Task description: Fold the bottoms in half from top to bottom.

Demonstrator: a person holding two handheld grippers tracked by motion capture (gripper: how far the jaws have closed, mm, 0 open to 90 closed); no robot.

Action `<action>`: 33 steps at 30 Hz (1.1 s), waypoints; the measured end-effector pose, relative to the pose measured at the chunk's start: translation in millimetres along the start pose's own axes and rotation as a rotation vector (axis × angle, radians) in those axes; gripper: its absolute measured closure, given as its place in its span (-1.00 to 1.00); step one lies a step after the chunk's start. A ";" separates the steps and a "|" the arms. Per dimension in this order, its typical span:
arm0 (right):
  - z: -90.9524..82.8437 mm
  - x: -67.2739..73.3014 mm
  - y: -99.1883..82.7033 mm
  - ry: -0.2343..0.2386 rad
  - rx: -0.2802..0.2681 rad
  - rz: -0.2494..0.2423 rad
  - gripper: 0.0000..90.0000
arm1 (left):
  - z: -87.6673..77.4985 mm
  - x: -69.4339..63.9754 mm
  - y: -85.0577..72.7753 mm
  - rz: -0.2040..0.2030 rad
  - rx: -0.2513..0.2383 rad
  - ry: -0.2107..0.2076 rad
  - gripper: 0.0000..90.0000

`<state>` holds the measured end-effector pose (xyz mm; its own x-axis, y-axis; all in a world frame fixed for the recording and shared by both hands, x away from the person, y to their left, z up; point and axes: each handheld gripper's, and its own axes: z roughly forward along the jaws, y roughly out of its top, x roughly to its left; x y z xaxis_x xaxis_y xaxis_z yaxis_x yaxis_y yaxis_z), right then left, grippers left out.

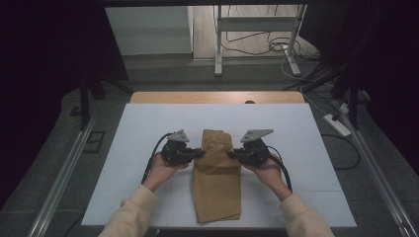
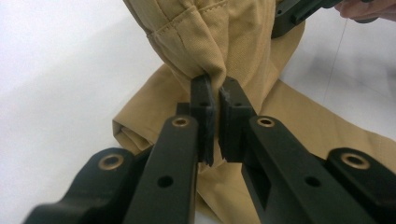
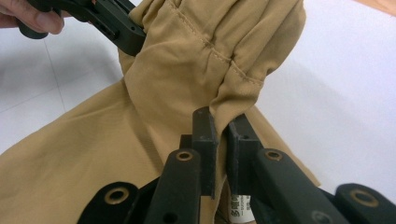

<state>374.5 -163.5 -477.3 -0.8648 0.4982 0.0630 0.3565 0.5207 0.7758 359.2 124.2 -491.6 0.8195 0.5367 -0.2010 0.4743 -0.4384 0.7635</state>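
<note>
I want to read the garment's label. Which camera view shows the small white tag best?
The right gripper view: the small white tag hangs just below the right gripper, which pinches the tan cloth garment. Its print is too small to read. The high view and left gripper view show tan cloth, no tag.

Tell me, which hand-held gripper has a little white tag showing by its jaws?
The right hand-held gripper. Just below its jaws, a small white label peeks out of the tan garment. The left hand-held gripper pinches only plain tan cloth.
</note>
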 end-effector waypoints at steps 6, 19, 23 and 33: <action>0.7 5.0 -5.8 0.000 0.004 -0.010 0.85 | 1.1 -5.4 -6.2 0.003 0.012 0.000 0.89; 0.0 17.5 -16.5 0.005 0.003 -0.027 0.85 | 1.6 -13.2 -18.1 0.011 0.026 -0.007 0.87; -2.1 20.8 -16.8 0.005 0.003 -0.041 0.85 | -0.4 -14.5 -19.7 0.009 0.025 -0.009 0.86; -3.1 24.7 -22.4 0.017 0.017 -0.037 0.85 | -0.8 -18.4 -24.6 0.008 0.029 -0.014 0.85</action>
<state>344.1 -164.9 -491.1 -0.8835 0.4663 0.0450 0.3296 0.5504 0.7671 332.2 125.7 -506.2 0.8276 0.5230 -0.2038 0.4768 -0.4634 0.7470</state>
